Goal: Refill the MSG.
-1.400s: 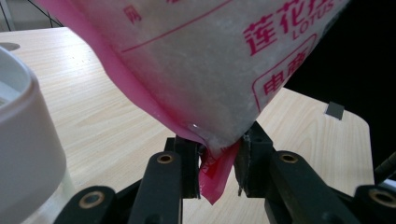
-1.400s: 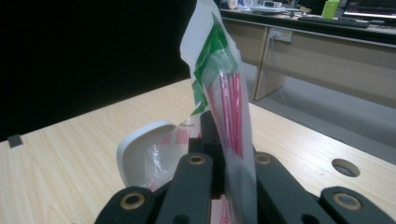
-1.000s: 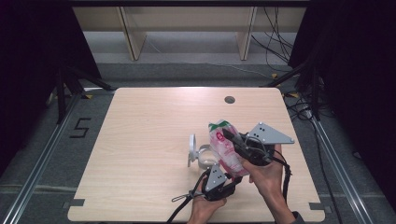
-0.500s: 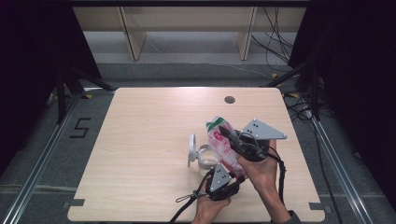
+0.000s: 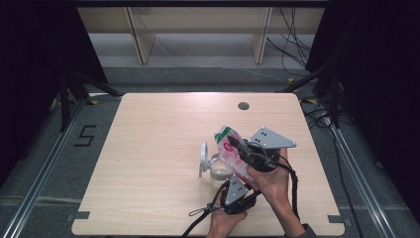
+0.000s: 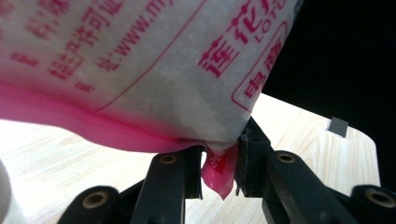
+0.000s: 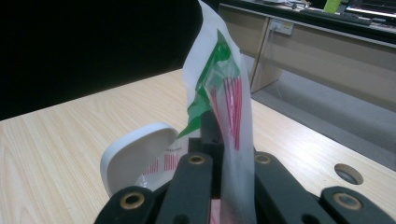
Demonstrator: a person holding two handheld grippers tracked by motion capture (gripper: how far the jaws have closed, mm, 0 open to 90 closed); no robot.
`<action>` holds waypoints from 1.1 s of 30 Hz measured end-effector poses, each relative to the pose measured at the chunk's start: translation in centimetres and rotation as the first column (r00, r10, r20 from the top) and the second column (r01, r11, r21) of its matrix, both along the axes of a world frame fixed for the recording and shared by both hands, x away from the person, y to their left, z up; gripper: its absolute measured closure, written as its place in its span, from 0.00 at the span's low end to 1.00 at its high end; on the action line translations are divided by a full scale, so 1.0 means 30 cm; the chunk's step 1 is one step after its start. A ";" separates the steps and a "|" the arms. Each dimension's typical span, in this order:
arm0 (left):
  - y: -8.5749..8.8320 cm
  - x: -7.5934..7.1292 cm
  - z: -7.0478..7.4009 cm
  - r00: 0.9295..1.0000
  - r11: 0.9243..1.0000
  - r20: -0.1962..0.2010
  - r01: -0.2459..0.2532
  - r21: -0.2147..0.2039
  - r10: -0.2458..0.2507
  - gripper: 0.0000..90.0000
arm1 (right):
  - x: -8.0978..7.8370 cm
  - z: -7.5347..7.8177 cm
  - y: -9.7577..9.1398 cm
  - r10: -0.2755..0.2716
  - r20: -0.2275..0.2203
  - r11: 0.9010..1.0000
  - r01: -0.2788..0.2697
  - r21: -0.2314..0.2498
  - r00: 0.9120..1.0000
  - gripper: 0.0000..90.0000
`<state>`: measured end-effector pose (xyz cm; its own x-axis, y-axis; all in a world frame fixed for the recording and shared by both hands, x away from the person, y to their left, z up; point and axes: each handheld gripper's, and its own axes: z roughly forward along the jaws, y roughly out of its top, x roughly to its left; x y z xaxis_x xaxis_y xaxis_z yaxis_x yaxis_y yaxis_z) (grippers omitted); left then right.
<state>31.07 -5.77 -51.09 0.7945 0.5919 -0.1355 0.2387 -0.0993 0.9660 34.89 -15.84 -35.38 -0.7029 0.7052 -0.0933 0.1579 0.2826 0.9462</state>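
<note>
From the high view, the right gripper [image 5: 236,145] and the left gripper [image 5: 241,179] are holding a pink-printed plastic pouch [image 5: 233,154] tilted over a clear container [image 5: 218,168] with its white lid [image 5: 203,159] flipped up, near the table's [image 5: 148,148] front right.

In the left gripper view, the jaws are pinching the pouch's [image 6: 140,70] pink bottom corner.

In the right gripper view, the jaws are clamping the pouch [image 7: 224,93] just below its green-printed top. It is looking soft, slippery and granule-filled, so the sealed edges seem the safest holds.
</note>
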 end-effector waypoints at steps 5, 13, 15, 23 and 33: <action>-0.008 0.002 -0.003 1.000 1.000 -0.004 0.003 -0.006 -0.003 0.83 | 0.008 -0.003 0.003 0.002 -0.003 1.000 -0.002 -0.017 1.000 1.00; -0.019 0.004 -0.004 1.000 1.000 -0.014 0.015 -0.014 -0.016 0.83 | 0.013 -0.010 0.013 -0.005 -0.007 0.999 0.005 -0.037 1.000 1.00; -0.024 0.003 -0.006 1.000 1.000 -0.007 0.017 -0.019 -0.017 0.83 | 0.010 -0.010 0.019 0.004 -0.036 0.999 -0.006 -0.044 0.999 1.00; -0.028 0.001 -0.007 1.000 1.000 -0.013 0.019 -0.009 -0.019 0.83 | 0.019 -0.020 0.025 0.011 -0.022 0.998 -0.012 -0.056 1.000 1.00; -0.031 -0.001 -0.009 1.000 1.000 -0.018 0.022 -0.001 -0.022 0.83 | 0.026 -0.029 0.031 0.004 -0.045 0.998 -0.007 -0.058 0.999 1.00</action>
<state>31.04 -6.70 -51.35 0.8045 0.5746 -0.1505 0.2543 -0.1041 0.9615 35.67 -14.91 -36.24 -0.7111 0.6955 -0.1029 0.1976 0.3382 0.9201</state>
